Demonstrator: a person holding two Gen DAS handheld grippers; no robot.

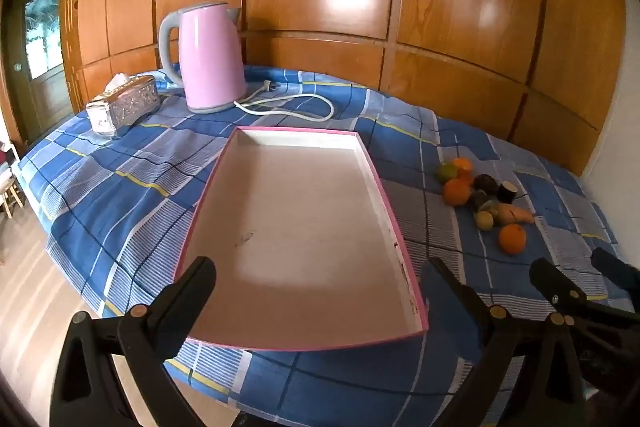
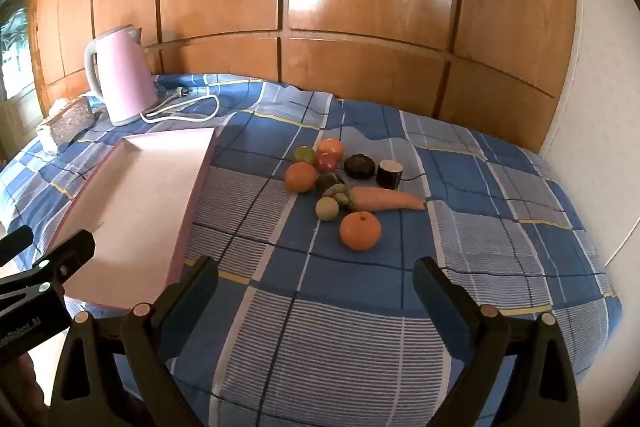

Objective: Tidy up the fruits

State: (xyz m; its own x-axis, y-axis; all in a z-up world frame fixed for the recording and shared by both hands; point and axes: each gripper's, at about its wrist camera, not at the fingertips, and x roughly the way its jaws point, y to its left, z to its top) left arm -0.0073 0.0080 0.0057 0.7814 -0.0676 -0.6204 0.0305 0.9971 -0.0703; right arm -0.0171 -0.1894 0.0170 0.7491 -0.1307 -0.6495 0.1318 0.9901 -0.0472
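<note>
Right wrist view looks down along my right gripper (image 2: 316, 287), whose 2 fingers are spread wide with nothing between them, only the blue checked cloth (image 2: 360, 347) below. I hold it angled down toward the fruit pile (image 2: 344, 187), which sits on the cloth ahead of it and well apart from the fingertips. The nearest piece is an orange (image 2: 360, 231), lying just in front of a carrot (image 2: 386, 201); I judge that orange the easiest first pick, since it stands free on the near side with room for a finger on each flank. Behind it the other pieces crowd together, touching, so reaching into them would likely nudge the neighbours.

The pink tray (image 2: 192, 203) lies just left of the pile, long side toward the fruit, and it is bare inside. I take it for the place the fruit should go, so a short carry across its low wall would do.

My left gripper (image 1: 320, 291) is also spread wide and holds nothing. It hangs over the near end of the tray (image 1: 404, 263), probably ready to steady it or to receive. A pink kettle (image 1: 212, 59) and tissue box (image 1: 124, 105) stand at the far side, clear of the work. Nothing is moved yet.
</note>
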